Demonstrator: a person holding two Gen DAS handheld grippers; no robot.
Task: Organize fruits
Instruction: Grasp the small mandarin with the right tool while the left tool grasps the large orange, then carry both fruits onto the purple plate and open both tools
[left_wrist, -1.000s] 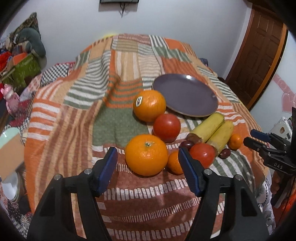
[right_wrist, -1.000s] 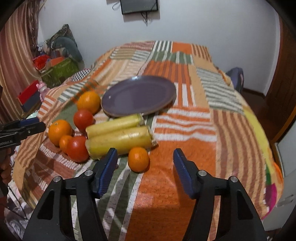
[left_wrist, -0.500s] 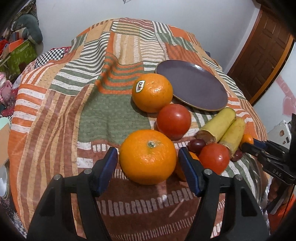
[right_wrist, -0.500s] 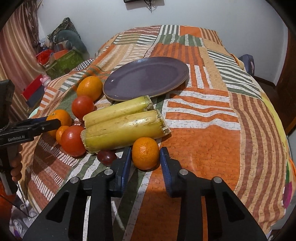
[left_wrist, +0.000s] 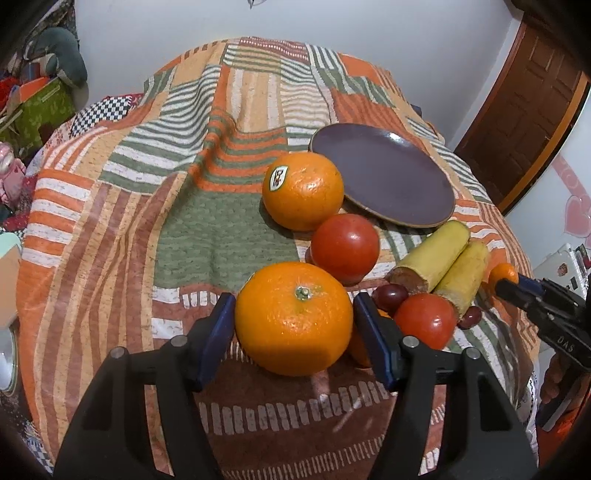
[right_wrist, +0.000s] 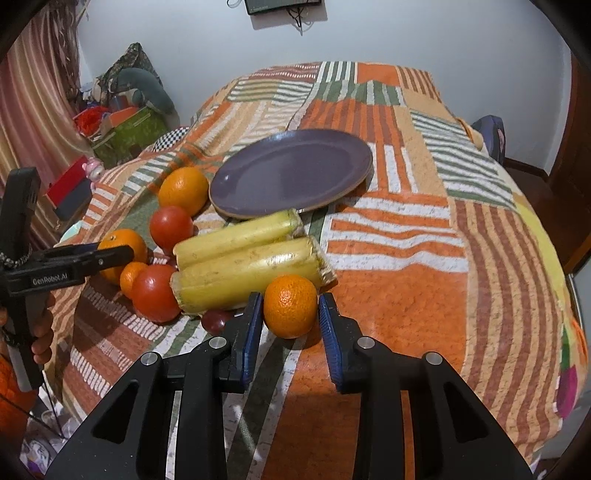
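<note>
Currently on the patchwork bedspread (right_wrist: 388, 258): one purple plate (right_wrist: 291, 173), bare, lying near the middle. Just beside its rim, a stickered orange (left_wrist: 303, 190); next to that, a tomato (left_wrist: 345, 247). Two yellow sugarcane pieces (right_wrist: 247, 269) lie side by side, touching, in front of the plate. A second tomato (left_wrist: 424, 319) sits at their cut ends, with two dark grapes (left_wrist: 391, 295) close by.

Left gripper (left_wrist: 293, 328): jaws have just been closing on a large orange (left_wrist: 293, 317), stem up, on the spread; both blue pads stand at its sides, and contact cannot be told for sure.

Right gripper (right_wrist: 291, 314): jaws have just come together and are clamped on a small mandarin (right_wrist: 291, 310), which sits on the spread just beside the nearer cane piece.

Another small mandarin (right_wrist: 131, 277) lies half hidden between the large orange and the second tomato.
</note>
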